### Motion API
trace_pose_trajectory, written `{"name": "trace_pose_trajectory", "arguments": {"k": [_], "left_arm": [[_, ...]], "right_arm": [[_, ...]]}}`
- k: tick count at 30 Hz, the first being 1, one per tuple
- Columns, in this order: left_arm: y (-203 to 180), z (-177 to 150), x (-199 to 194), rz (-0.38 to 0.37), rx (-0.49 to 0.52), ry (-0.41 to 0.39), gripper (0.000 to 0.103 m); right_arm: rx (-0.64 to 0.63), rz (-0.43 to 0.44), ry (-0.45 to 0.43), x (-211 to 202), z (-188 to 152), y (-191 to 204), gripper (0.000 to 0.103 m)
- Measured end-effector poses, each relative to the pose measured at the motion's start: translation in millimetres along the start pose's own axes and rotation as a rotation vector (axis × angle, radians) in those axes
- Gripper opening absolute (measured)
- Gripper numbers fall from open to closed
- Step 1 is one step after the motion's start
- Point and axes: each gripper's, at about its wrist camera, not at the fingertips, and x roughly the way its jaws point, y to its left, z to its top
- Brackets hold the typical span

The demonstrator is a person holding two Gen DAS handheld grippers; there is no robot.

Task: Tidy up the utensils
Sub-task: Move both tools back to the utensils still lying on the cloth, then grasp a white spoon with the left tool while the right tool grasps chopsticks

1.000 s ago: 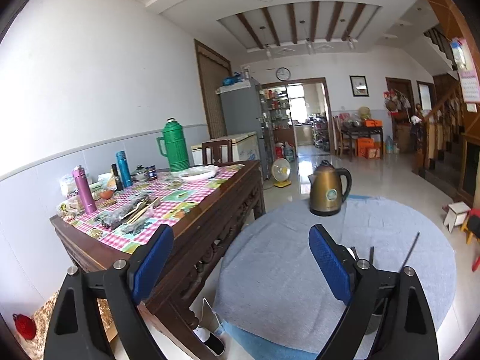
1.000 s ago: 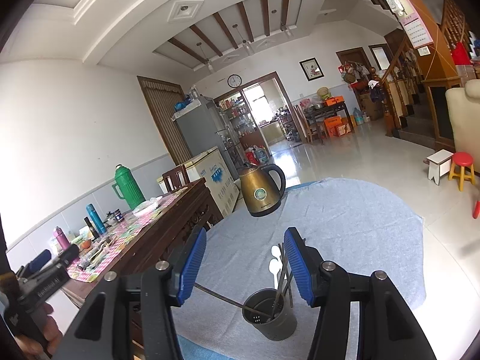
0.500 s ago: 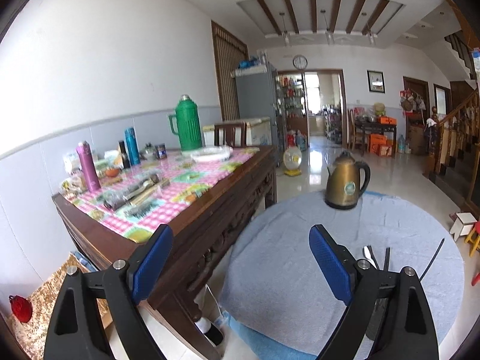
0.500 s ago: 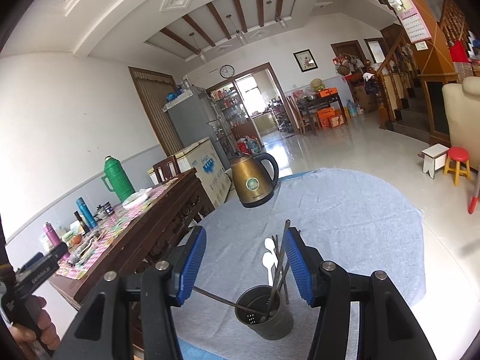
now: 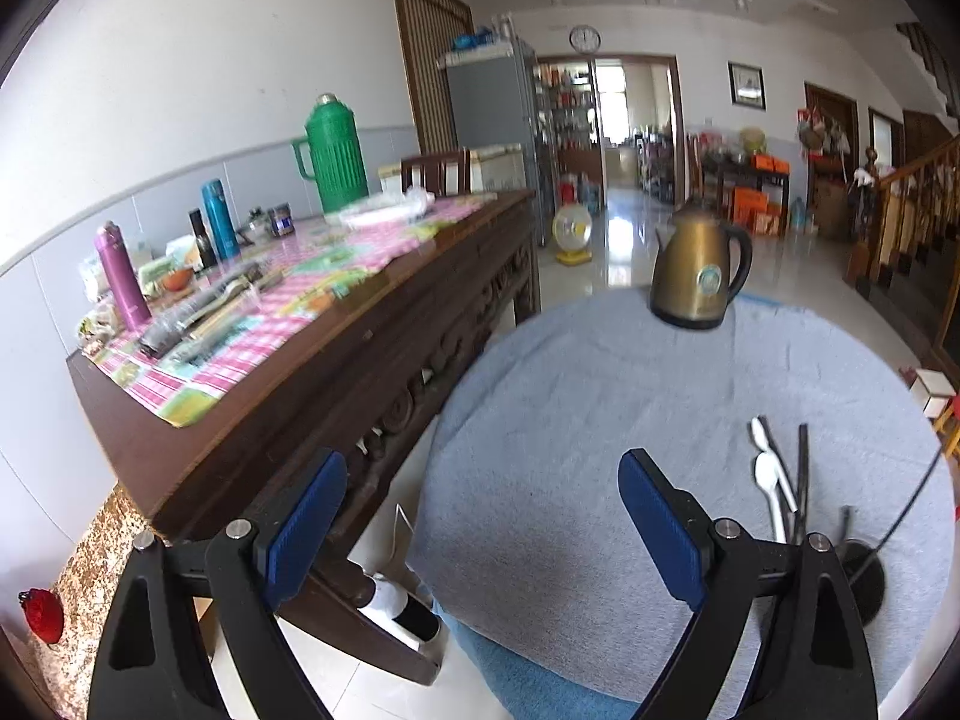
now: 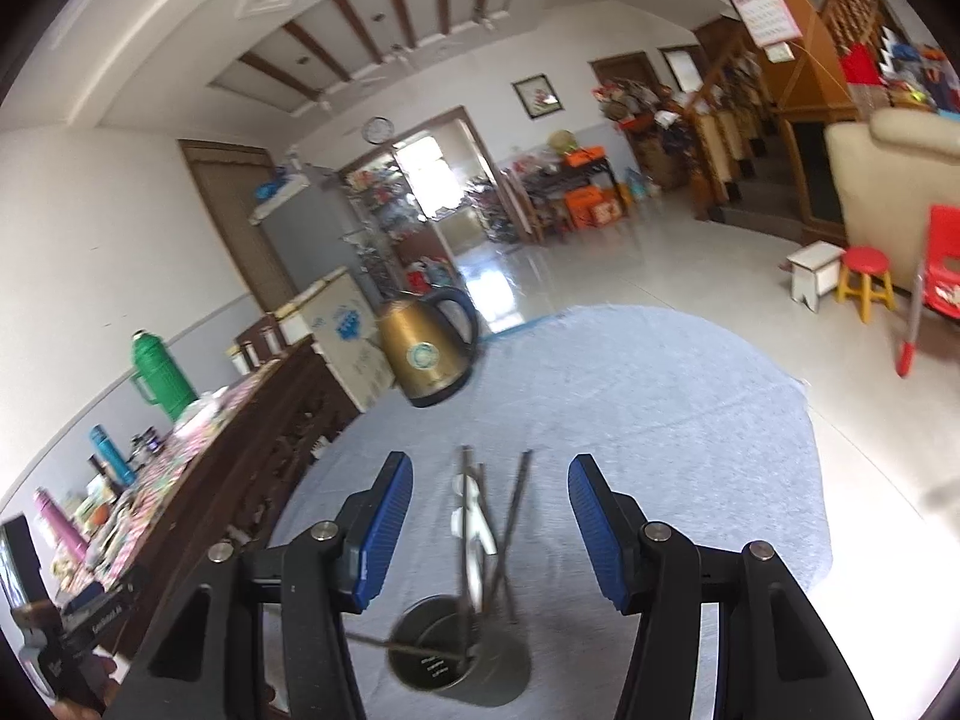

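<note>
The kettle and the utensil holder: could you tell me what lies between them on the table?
Only bare grey cloth between kettle and holder, in the right wrist view.

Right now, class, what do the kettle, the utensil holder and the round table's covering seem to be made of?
Kettle: probably metal with a brushed bronze-gold finish, given its soft sheen; the black handle looks plastic.
Utensil holder: dark grey cylindrical cup, matte, likely metal or plastic; blur leaves it open.
Table covering: light blue-grey cloth, towel-like, with a fuzzy, non-reflective surface.
</note>
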Motion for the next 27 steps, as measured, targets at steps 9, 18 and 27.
{"name": "trace_pose_trajectory", "arguments": {"k": [9,18,27], "left_arm": [[-31,5,77,0.007,0.054,0.119,0.092],[-77,10,162,-0.116,0.131,0.285,0.092],[-158,13,207,-0.404,0.199,0.409,0.086]], "right_arm": [[0.091,-0.036,0.161,86,8,-47,0.057],[0.121,0.083,0.470,212,2,-69,0.057],[0.094,0.149,0.621,301,-10,-52,0.053]]}}
